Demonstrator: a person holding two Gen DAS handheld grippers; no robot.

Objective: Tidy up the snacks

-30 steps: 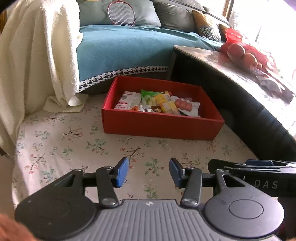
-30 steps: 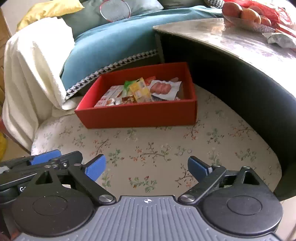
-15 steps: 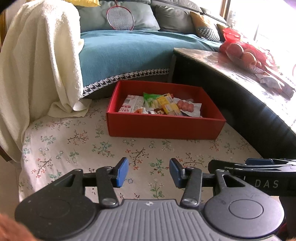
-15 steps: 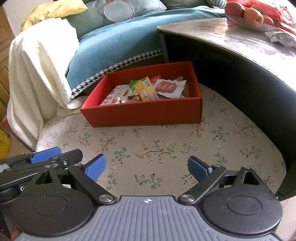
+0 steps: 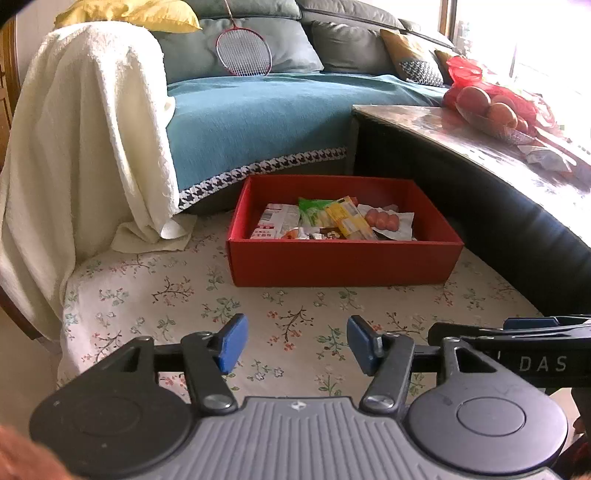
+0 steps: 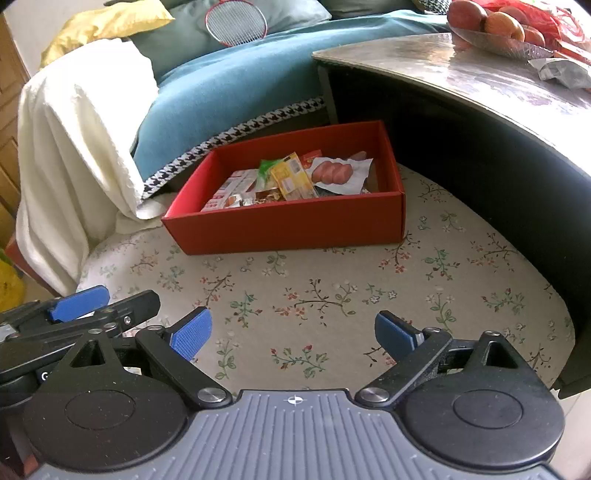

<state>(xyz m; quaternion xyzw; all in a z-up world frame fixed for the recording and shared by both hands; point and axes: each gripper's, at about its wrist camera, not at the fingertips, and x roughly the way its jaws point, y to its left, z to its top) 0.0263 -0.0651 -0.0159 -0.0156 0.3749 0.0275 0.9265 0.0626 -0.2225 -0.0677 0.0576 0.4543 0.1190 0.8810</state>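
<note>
Bare floral cloth (image 6: 325, 295) lies open between the grippers and the red box (image 5: 343, 262). The box's top is open, with snacks (image 5: 332, 221) low inside. A dark table (image 6: 480, 122) walls off the right; sofa (image 5: 258, 118) and white towel (image 5: 85, 147) close the back and left

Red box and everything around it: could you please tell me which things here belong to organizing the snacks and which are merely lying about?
Part of the job:
- red box
- snack packets inside it
- left gripper and right gripper, both open and empty; the left's jaws have just been opening

Lying about:
- badminton racket
- white blanket
- fruit bowl on the table
- yellow cushion
</note>
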